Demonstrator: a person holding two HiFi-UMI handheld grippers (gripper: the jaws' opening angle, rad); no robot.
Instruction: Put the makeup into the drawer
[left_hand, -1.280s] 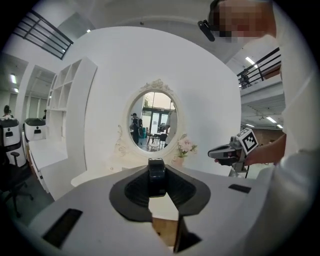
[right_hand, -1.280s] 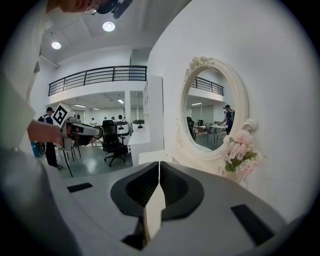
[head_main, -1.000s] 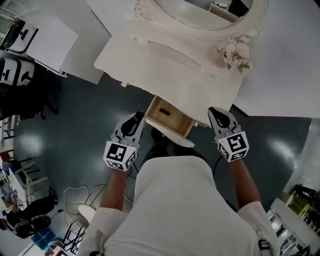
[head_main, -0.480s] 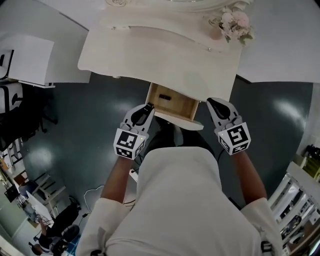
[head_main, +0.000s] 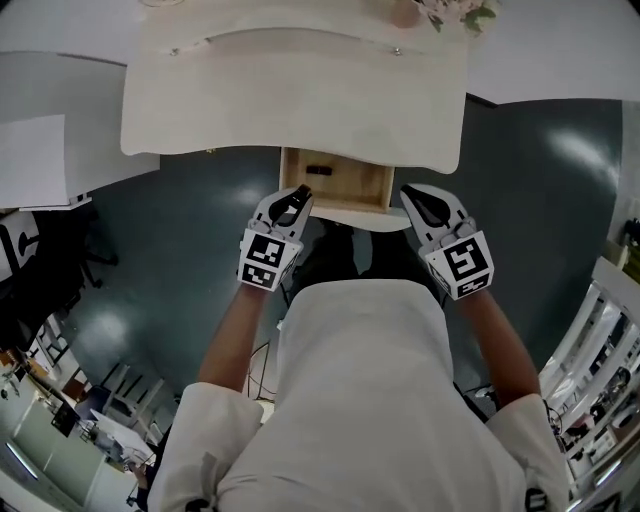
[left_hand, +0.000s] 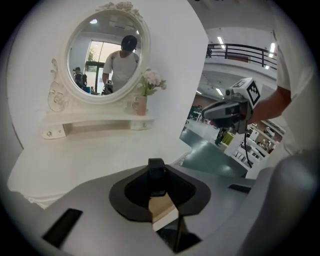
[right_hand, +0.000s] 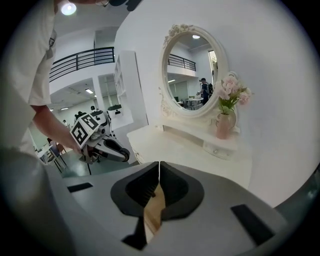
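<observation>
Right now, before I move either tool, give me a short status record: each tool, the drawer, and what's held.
left tool: shut on a small black makeup item, at the drawer's left front corner
right tool: jaws together, nothing between them, at the drawer's right front corner
drawer: open, under the dressing table
in drawer: one small dark item, too small to identify
task status: held item not yet in the drawer

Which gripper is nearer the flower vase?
Right. The right gripper is by the drawer's right end, in line with the flower vase; the left gripper is by its left end.
</observation>
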